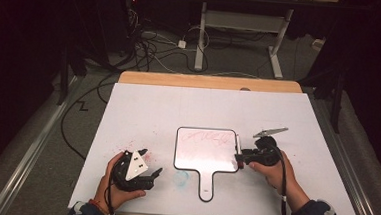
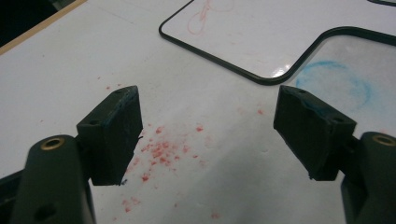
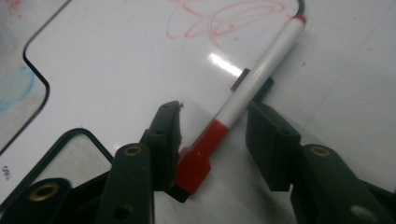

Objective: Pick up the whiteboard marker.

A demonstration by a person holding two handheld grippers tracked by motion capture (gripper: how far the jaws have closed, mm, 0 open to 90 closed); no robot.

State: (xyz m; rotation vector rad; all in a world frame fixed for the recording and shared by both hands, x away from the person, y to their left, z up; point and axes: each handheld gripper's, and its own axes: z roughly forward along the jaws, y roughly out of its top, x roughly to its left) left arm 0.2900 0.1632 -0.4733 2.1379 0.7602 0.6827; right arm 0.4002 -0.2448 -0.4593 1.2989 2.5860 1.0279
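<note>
With the right gripper (image 3: 212,133) fingers apart around the white red-capped marker (image 3: 247,93) clipped to the black-rimmed whiteboard paddle (image 1: 206,151), and the left gripper (image 2: 208,135) fingers wide apart over the white desk (image 1: 143,109), an off-centre squeeze could roll the marker away

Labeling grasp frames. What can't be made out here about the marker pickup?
- Right gripper on marker: right gripper view leaves pad contact unclear; one jaw hides the red cap's side.
- High view: marker too small, gripper body covers its lower end.
- Red scribble on whiteboard: cut by the top edge, unreadable.
</note>
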